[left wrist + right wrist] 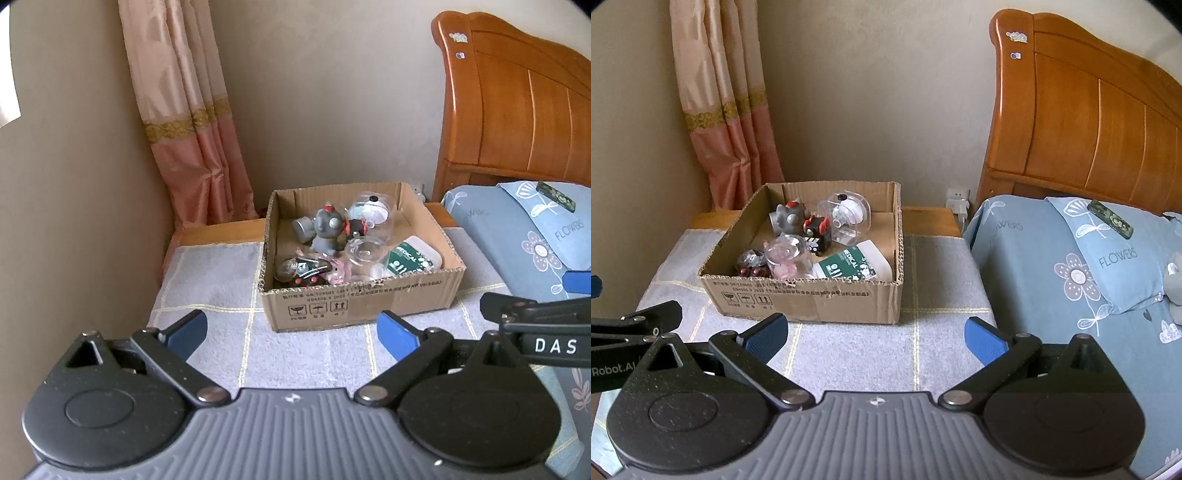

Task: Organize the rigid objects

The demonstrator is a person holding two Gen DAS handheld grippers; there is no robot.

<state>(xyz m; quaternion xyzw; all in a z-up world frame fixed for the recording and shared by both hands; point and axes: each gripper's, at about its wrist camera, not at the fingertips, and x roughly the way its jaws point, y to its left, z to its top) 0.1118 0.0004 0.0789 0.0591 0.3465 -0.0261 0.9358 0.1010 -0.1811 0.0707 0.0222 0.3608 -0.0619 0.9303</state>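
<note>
A low cardboard box (362, 299) (812, 299) stands on a grey checked mat (221, 295) (942, 295). Inside lie a grey toy figure (325, 230) (788, 218), clear plastic domes (369, 212) (846, 216), a black and red toy (304, 271) (818, 229) and a green and white bottle marked MEDICAL (410, 258) (853, 264). My left gripper (291, 332) hangs open in front of the box, nothing between its blue pads. My right gripper (875, 334) is also open and empty, a little short of the box's front wall.
A bed with blue flowered bedding (1071, 266) (517, 236) and a wooden headboard (1089, 122) lies to the right. A dark patterned case (1110, 218) (556, 195) rests on the pillow. A curtain (184, 122) hangs at the back left. A white plug (957, 201) sits behind.
</note>
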